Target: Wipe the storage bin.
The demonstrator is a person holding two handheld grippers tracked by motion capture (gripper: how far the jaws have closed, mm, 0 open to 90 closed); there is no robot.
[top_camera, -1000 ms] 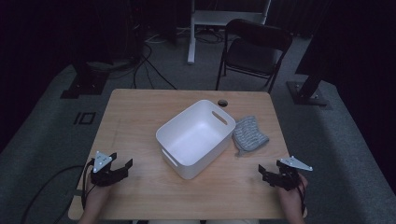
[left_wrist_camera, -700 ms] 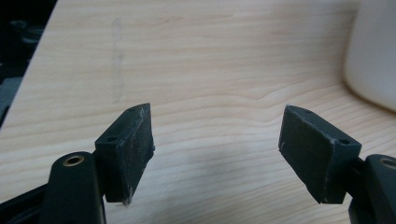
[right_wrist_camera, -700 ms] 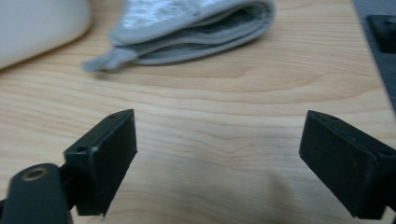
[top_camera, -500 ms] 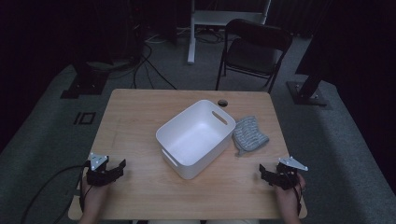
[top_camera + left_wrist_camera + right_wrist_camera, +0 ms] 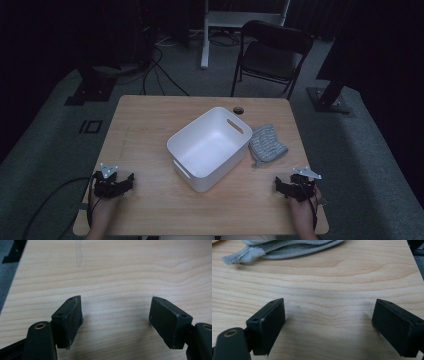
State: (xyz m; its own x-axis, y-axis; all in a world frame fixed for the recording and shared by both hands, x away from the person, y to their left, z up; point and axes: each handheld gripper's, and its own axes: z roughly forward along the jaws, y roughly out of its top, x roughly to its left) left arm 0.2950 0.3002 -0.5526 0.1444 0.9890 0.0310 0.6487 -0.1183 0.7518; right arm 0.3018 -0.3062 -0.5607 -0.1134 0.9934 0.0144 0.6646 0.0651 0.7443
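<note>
We've bare wood in front of both grippers, jaws apart w/ nothing btwn. The white bin (image 5: pixel 210 147) blocks the table (image 5: pixel 145 125) centre; the grey cloth (image 5: pixel 267 145) lies just beside it, near our right gripper (image 5: pixel 292 187).

We see two black handheld grippers: left gripper (image 5: pixel 122 184) and right gripper (image 5: pixel 281 186), each topped by a grey three-cornered plate. Blocky black pads (image 5: pixel 71 320) with small screw holes, brass-ringed pivots, scuffed faces. Black cable (image 5: pixel 47 200) trails off the left one.
</note>
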